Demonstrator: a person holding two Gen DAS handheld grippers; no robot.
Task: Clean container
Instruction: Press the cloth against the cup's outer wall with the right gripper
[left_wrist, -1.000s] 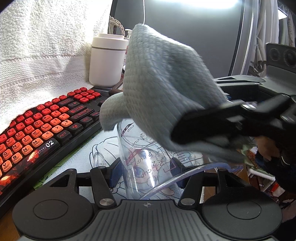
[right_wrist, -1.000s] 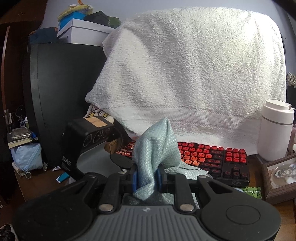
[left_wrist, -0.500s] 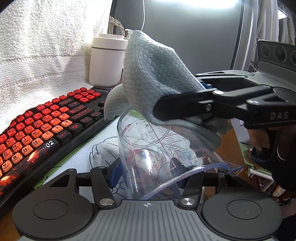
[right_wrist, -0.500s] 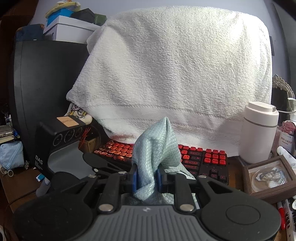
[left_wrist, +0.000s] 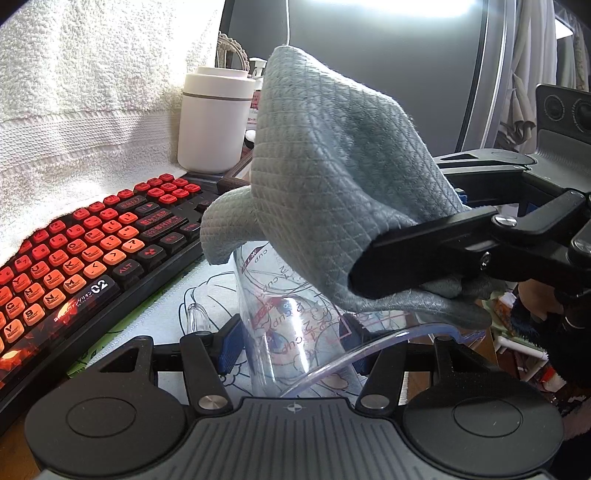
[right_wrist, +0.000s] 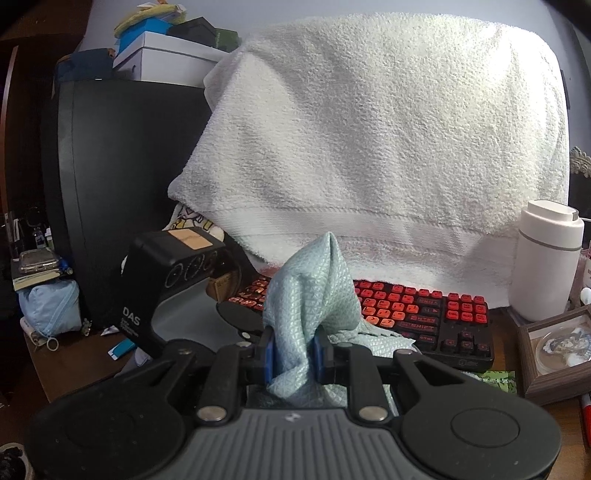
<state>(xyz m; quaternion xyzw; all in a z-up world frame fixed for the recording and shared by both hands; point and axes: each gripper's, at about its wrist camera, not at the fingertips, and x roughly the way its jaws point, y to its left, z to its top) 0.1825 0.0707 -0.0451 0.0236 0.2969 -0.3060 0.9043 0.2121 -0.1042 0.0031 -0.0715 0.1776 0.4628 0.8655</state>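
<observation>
your left gripper (left_wrist: 291, 345) fingers clamp the clear measuring cup (left_wrist: 295, 317) above the tabletop; your right gripper (right_wrist: 294, 356) fingers pinch the blue cloth (right_wrist: 314, 295) at its rim. wiping inside looks unfinished.

Pale blue-grey diamond-weave cloth (left_wrist: 332, 177), clear red-printed container (left_wrist: 291, 325), red-orange keyboard (left_wrist: 85, 251), white towel (right_wrist: 388, 147)

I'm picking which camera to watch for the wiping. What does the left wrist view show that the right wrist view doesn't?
Only the left wrist view shows the clear measuring cup gripped by the left gripper. Only the right wrist view shows the right gripper pinching the cloth from behind, plus stacked boxes. Both show the cloth, red keyboard, white towel and white canister.
</observation>
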